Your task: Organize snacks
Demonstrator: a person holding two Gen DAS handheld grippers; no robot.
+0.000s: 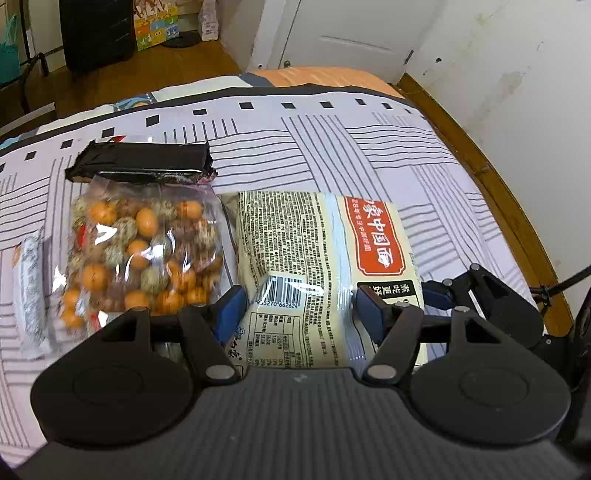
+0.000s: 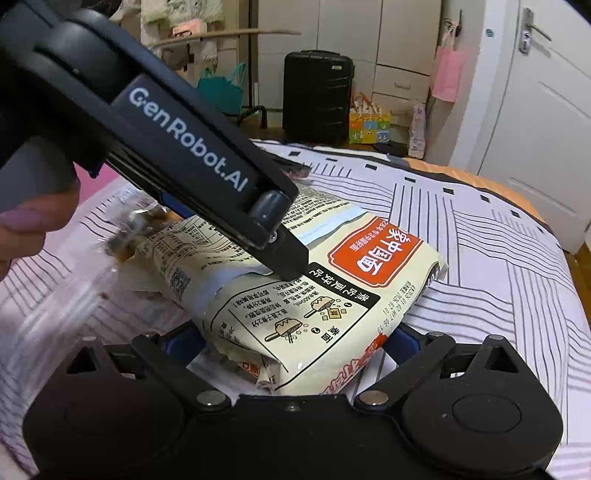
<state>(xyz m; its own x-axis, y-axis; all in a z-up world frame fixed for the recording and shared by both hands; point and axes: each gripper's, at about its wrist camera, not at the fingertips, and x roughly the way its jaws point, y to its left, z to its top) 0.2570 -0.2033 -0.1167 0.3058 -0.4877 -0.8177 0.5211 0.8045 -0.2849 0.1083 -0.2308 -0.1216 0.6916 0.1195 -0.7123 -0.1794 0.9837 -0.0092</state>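
two snack bags (image 1: pixel 144 251) crowd the noodle pack (image 1: pixel 321 266) under the open left hand-held gripper (image 1: pixel 299 306).

A: Where does the left wrist view sit?
B: Close above the noodle packet (image 1: pixel 325 258), tilted steeply down over the bed (image 1: pixel 369 140) — facing the white door (image 1: pixel 332 33) beyond it.
A: And the right wrist view?
B: Lower, nearer the noodle packet (image 2: pixel 332 295), facing across it toward the black suitcase (image 2: pixel 317 96) — the left hand-held gripper (image 2: pixel 291 273) crosses its frame.
A: What do they share?
B: The packet, the striped bed, the suitcase.
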